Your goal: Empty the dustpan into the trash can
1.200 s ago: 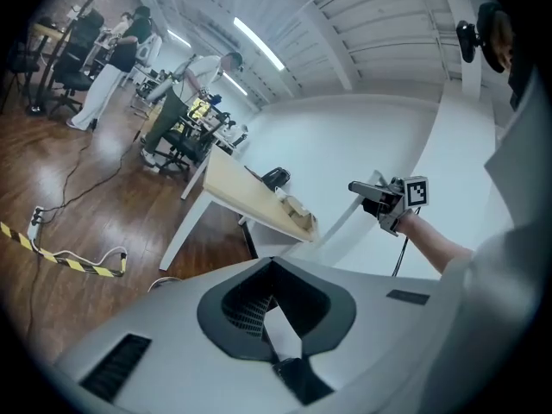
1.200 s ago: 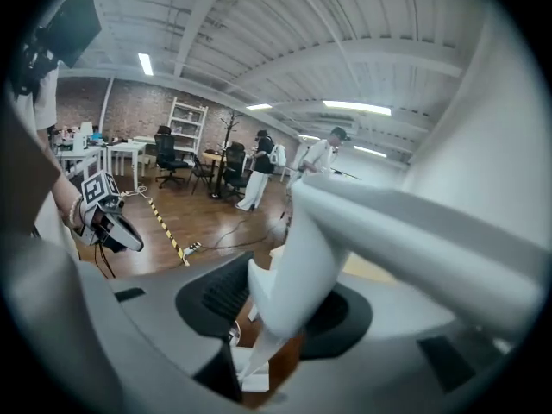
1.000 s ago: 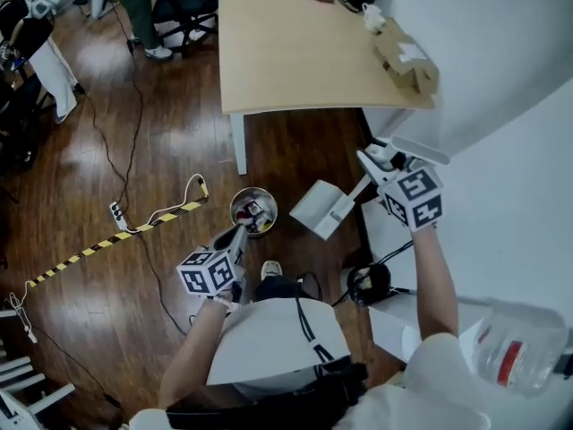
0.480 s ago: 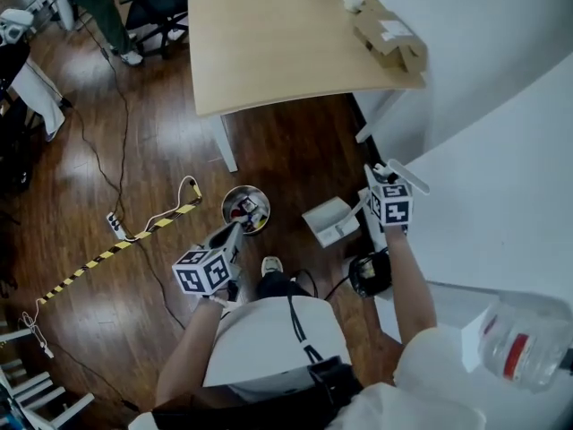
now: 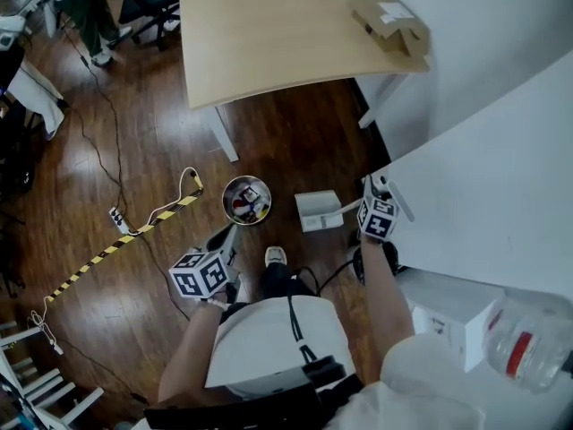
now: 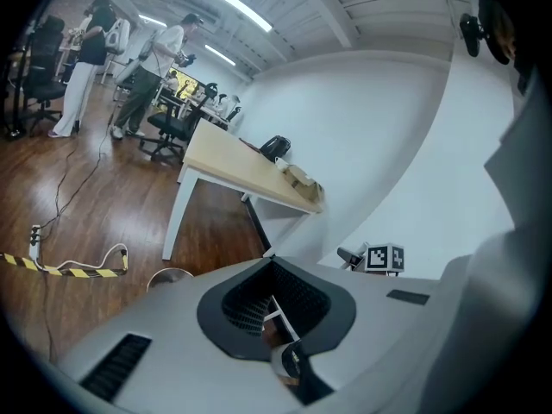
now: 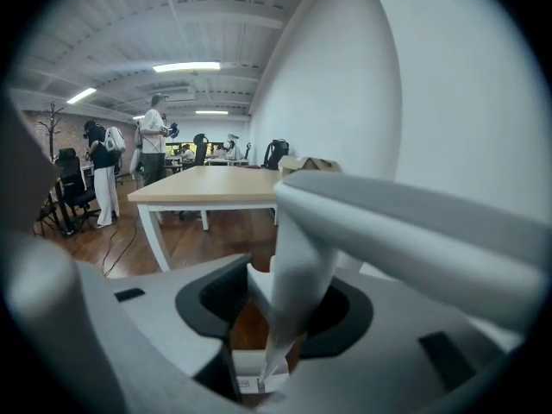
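A round metal trash can (image 5: 246,201) with colourful scraps inside stands on the wood floor. Just right of it lies the white dustpan (image 5: 318,210), its mouth towards the can. My right gripper (image 5: 358,208) is shut on the dustpan's handle (image 7: 297,266), which runs through the jaws in the right gripper view, with the pan (image 7: 250,380) low beyond them. My left gripper (image 5: 231,233) hovers below and left of the can and points at it. In the left gripper view the can's rim (image 6: 170,274) shows. Whether the left jaws hold anything is unclear.
A wooden table (image 5: 269,34) with a cardboard box (image 5: 394,21) stands beyond the can. A yellow-black taped cable (image 5: 116,240) and a power strip (image 5: 115,218) lie to the left. A white wall panel (image 5: 483,168) closes the right side. A person's shoes (image 5: 274,256) are near the can.
My right gripper has come down and leftward with the dustpan, which went from raised and tilted to low beside the trash can. The left gripper has shifted only slightly.
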